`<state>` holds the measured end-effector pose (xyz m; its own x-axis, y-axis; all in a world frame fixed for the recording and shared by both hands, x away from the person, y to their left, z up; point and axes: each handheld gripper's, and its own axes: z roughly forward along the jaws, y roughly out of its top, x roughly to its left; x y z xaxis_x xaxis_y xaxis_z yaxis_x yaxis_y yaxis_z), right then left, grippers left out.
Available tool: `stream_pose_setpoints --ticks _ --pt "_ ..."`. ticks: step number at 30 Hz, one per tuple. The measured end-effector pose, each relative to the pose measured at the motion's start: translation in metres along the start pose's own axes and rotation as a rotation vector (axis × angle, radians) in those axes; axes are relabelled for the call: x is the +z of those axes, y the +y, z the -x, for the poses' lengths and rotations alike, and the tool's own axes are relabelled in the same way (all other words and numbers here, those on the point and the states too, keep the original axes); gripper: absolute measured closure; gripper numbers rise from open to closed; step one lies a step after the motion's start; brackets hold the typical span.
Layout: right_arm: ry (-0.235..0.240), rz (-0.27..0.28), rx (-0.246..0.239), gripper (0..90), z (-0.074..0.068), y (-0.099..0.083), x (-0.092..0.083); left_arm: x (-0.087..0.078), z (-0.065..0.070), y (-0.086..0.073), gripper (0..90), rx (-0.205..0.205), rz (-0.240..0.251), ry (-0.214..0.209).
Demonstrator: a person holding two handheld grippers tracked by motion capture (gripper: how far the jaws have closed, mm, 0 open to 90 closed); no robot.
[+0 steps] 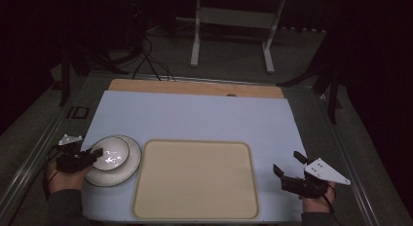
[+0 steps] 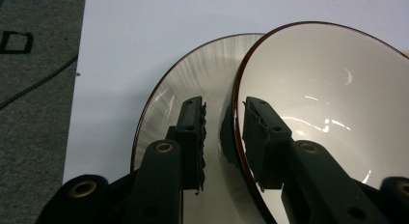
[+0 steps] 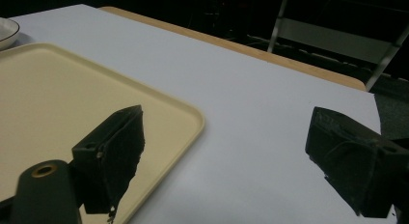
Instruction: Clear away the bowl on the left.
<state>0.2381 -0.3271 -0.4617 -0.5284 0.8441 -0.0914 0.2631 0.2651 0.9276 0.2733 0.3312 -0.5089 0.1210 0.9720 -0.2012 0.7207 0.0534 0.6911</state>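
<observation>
Looks like a lab or recording studio – dark all round, black drapes at right. Lit white table top point(image 1: 195, 116) on grey carpet, loose cables point(image 1: 151, 60) on the far floor, white metal stand point(image 1: 234, 26) beyond.

Your left gripper point(image 1: 92, 153) and right gripper point(image 1: 286, 163), either side of the tray point(image 1: 195, 179): matte black jaws with ragged pads, brass-ringed pivot holes. Each carries a grey three-cornered plate and a black trailing cable. You're wearing dark grey sleeves.
</observation>
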Motion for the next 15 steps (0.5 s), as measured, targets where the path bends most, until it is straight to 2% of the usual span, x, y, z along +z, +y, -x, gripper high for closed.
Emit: stream_pose_setpoints --ticks 4,10,15 --pt "0.001 -0.001 -0.001 13.4 -0.0003 0.0001 0.0 0.0002 -0.0001 0.0002 71.7 -0.008 -0.009 -0.009" --pt "0.0 0.0 -0.001 13.4 -0.0003 0.0001 -0.0002 0.0003 -0.0002 0.0007 72.8 -0.038 -0.011 0.001" --pt "0.0 0.0 -0.001 13.4 -0.0003 0.0002 -0.0002 0.0008 -0.0007 0.0007 73.7 -0.04 -0.015 -0.016"
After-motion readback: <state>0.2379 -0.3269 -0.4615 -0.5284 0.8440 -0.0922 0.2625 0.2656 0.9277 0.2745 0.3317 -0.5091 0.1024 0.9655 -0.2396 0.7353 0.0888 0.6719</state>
